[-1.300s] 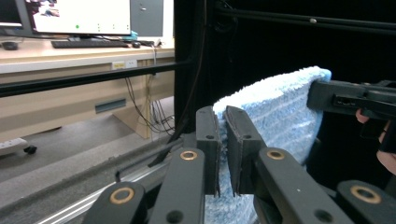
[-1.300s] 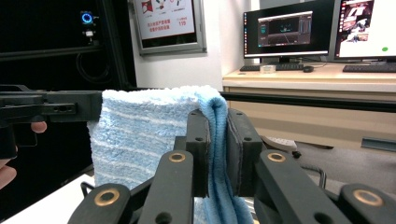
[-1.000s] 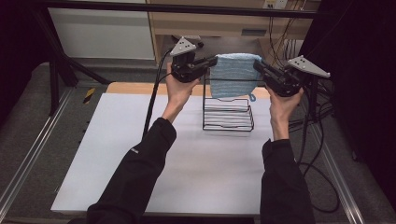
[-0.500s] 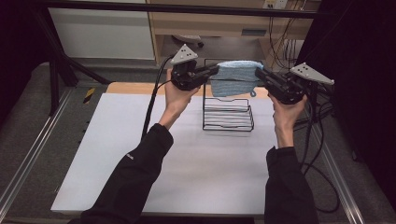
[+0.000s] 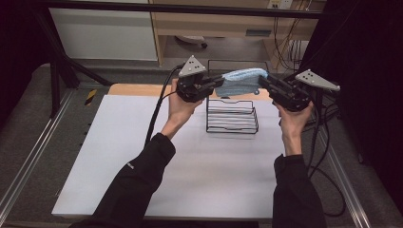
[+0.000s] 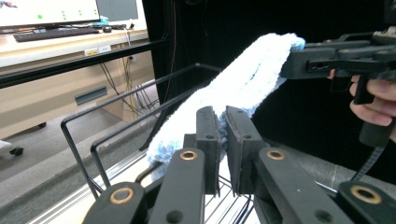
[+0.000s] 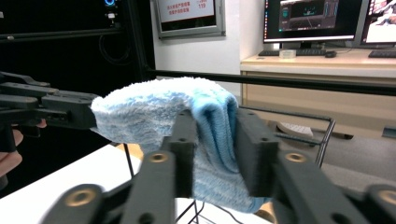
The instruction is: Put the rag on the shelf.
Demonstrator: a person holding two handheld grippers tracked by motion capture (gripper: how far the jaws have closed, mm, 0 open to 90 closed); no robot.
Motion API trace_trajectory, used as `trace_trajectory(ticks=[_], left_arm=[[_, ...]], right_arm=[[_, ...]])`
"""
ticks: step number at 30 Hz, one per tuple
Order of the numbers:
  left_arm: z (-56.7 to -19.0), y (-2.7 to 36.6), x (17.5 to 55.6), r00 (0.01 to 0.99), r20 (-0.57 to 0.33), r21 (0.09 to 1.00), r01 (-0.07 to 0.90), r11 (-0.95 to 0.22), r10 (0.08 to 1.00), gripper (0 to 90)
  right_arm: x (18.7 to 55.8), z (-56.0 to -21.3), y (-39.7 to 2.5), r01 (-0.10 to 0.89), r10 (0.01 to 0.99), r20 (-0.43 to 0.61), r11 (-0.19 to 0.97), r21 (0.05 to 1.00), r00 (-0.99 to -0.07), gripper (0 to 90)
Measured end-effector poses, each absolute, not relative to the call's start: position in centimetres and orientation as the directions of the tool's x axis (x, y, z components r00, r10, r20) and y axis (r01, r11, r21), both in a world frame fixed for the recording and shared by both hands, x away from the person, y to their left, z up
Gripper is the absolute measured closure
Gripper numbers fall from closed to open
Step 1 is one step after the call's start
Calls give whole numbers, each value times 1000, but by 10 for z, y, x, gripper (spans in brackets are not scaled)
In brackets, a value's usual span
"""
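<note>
A light blue fluffy cloth (image 5: 241, 80) hangs stretched in the air between my two grippers, above a black wire rack (image 5: 232, 116) on the white table (image 5: 190, 166). My left gripper (image 5: 219, 81) is shut on the cloth's left end; in the left gripper view the cloth (image 6: 233, 93) runs from its jaws up to the other gripper (image 6: 336, 58). My right gripper (image 5: 261, 83) is shut on the right end, where folds of the cloth (image 7: 210, 116) bunch between its jaws.
The rack (image 6: 116, 126) stands at the table's far middle. A wooden strip (image 5: 138, 89) runs along the table's far edge. Metal rails (image 5: 28, 161) flank the table, cables (image 5: 323, 156) trail at the right, and desks with monitors (image 7: 317, 18) stand behind.
Both grippers have lifted the cloth higher above the rack, and it now hangs more stretched between them.
</note>
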State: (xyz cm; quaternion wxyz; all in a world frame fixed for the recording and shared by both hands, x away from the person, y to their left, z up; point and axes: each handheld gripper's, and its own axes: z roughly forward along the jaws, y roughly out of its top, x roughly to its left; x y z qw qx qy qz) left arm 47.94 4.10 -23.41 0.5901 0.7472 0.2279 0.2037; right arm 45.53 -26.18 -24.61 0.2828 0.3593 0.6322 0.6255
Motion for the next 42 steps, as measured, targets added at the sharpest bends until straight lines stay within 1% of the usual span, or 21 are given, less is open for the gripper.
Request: trace_trajectory(ticks=[2, 4, 5, 9, 10, 11, 14, 16, 19, 21, 24, 27, 29, 32, 37, 42], left_arm=[[-236, 40, 478, 813, 41, 972, 101, -210, 581, 837], [-237, 40, 478, 812, 44, 971, 102, -216, 582, 837], [-238, 40, 477, 812, 42, 971, 105, -216, 582, 837], [-241, 40, 475, 813, 44, 969, 107, -224, 581, 835], [-242, 40, 475, 813, 46, 968, 108, -228, 581, 835], [-243, 40, 474, 813, 48, 967, 107, -230, 580, 835], [-245, 40, 473, 814, 45, 966, 112, -232, 579, 833], [-247, 40, 473, 815, 41, 965, 118, -236, 578, 831], [-249, 41, 472, 817, 37, 963, 126, -240, 576, 819], [-248, 42, 472, 821, 23, 960, 141, -242, 571, 796], [-245, 44, 469, 820, -6, 960, 165, -228, 572, 736], [-238, 48, 465, 820, -24, 966, 167, -199, 571, 728], [-234, 47, 465, 816, -26, 966, 170, -197, 577, 752], [-238, 41, 468, 810, -20, 953, 193, -234, 585, 796], [-254, 33, 475, 793, -23, 935, 233, -268, 609, 835], [-263, 30, 482, 773, -28, 926, 259, -276, 633, 872]], right_arm=[[453, -245, -262, 111, 798, 99, -40, 993, -594, 589], [451, -243, -261, 116, 787, 105, -43, 992, -608, 515], [449, -241, -261, 113, 783, 105, -45, 993, -613, 496], [442, -229, -257, 92, 781, 92, -45, 995, -618, 479], [442, -226, -257, 88, 782, 89, -44, 995, -617, 494], [441, -221, -255, 88, 786, 86, -41, 995, -612, 543], [444, -212, -249, 136, 793, 88, -7, 991, -603, 775], [447, -212, -245, 179, 791, 96, 18, 984, -604, 845], [449, -219, -243, 224, 790, 110, 36, 974, -603, 887], [450, -224, -244, 239, 791, 114, 42, 970, -600, 895], [451, -232, -247, 258, 795, 125, 41, 965, -593, 896], [451, -238, -247, 270, 798, 124, 49, 962, -589, 895], [452, -242, -247, 272, 798, 126, 50, 961, -590, 892], [452, -248, -245, 277, 798, 124, 55, 959, -590, 884], [453, -258, -246, 287, 802, 122, 63, 956, -585, 864], [455, -267, -248, 289, 806, 121, 64, 955, -580, 865]])
